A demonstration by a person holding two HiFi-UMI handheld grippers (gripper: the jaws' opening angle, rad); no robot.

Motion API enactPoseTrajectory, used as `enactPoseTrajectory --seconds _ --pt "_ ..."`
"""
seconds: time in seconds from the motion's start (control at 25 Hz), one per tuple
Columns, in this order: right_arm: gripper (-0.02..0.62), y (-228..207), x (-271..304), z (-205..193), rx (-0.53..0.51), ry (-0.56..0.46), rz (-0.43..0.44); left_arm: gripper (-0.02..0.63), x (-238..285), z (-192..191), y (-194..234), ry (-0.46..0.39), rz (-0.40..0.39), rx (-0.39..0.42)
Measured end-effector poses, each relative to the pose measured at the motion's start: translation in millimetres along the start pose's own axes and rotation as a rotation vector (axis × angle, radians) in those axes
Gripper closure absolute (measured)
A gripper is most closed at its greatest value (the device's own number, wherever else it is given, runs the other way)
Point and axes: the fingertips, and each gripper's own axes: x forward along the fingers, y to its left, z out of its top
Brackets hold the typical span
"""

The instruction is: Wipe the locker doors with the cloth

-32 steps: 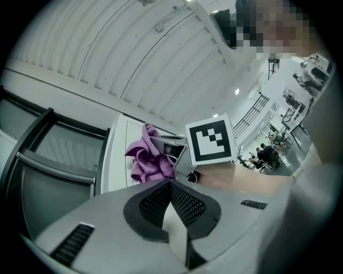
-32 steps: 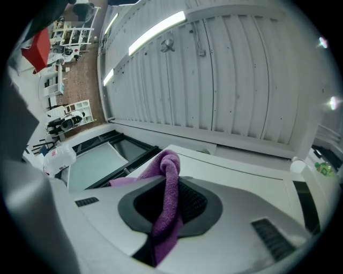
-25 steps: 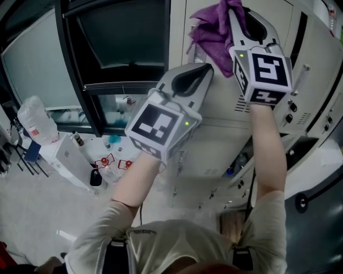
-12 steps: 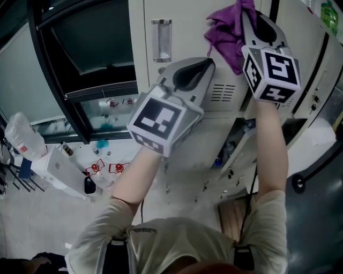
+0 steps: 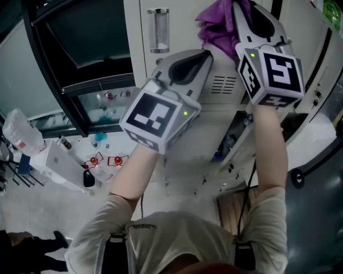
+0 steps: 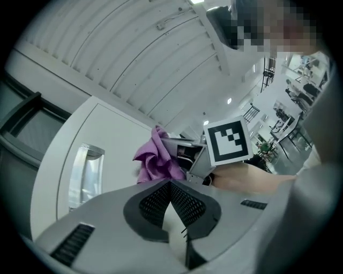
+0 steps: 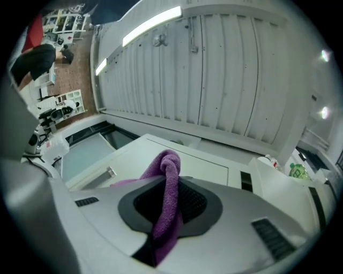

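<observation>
While you hold both arms up at the cream metal locker door (image 5: pixel 182 27), your right gripper (image 5: pixel 241 16) is clamped on the purple terry cloth (image 5: pixel 217 24). The right gripper view confirms it: both pads pinch a rolled strand of cloth (image 7: pixel 170 160), which runs down between the jaws and loops out past the tips of the right gripper (image 7: pixel 169 208). The rest of the cloth bunches to the left of those tips in the head view, up against the upper part of the door. I can't tell whether it is pressed flat on the panel.

Your left gripper (image 5: pixel 203 59) is closed with nothing in it. Its pads meet at the tips in the left gripper view (image 6: pixel 170 182). It sits lower and to the left of the right gripper, well clear of the cloth. It points at the door between the clear recessed handle (image 5: pixel 159 29) and the slotted vent louvres (image 5: pixel 224 84).

From the left gripper view the cloth (image 6: pixel 155 160) hangs off the far side of the right gripper's nose, just beside its marker cube (image 6: pixel 228 140).

A clear plastic bottle (image 5: pixel 21 134) lies on the floor at far left.
</observation>
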Motion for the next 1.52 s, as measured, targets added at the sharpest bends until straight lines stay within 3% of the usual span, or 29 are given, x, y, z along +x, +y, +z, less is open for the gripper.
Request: enactPoseTrajectory --seconds 0.24,0.4,0.68,1.0,1.28,1.52 --pt "0.546 73.4 1.1 20.6 0.016 -0.081 0.139 0.603 -34.6 -3.8 21.0 0.043 0.073 0.015" --pt "0.546 123.9 9.2 16.9 0.043 -0.084 0.226 0.603 -61.9 -12.1 43.6 0.085 0.14 0.022" --pt "0.546 170.8 21.2 5.3 0.062 -0.077 0.273 0.603 -92.9 -25.5 69.6 0.142 0.218 0.023" --pt "0.546 136.6 9.7 -13.7 0.058 -0.025 0.188 0.603 -83.5 -31.7 58.0 0.14 0.182 -0.001" --pt "0.546 81.8 -14.6 -40.4 -0.019 0.069 0.083 0.603 -48.3 -37.2 25.5 0.1 0.075 -0.031" --pt "0.546 21.5 -41.1 -70.9 -0.015 0.134 -0.03 0.603 -8.0 -41.0 -8.8 0.063 -0.008 -0.058"
